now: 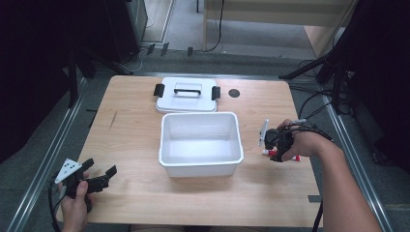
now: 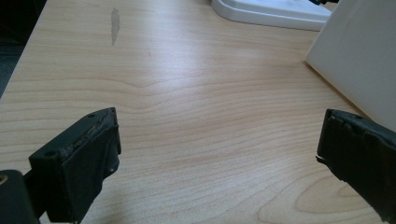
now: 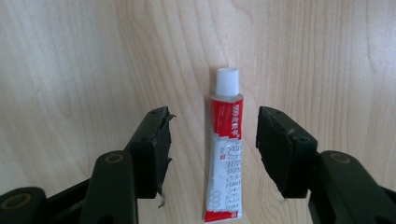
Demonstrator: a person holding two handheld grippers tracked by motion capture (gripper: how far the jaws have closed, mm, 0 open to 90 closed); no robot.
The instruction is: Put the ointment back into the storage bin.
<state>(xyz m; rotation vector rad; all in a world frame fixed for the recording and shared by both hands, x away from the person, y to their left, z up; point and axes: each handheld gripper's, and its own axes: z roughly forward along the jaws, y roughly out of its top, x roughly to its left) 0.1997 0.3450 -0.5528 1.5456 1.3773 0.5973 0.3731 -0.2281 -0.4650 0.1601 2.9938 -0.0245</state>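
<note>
pale wood-grain table [image 1: 135,145], glossy white plastic bin [image 1: 200,164].

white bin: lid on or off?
Off. The lid lies flat on the table behind the bin, whose top is open and inside looks empty.

The bench [image 1: 145,203] is pale wood with wavy grain. The tube [image 3: 225,154] is red and white with a white cap. The box [image 1: 200,166] and lid [image 1: 186,102] are white, the lid's handle and clips black. Both tongs are black.
</note>
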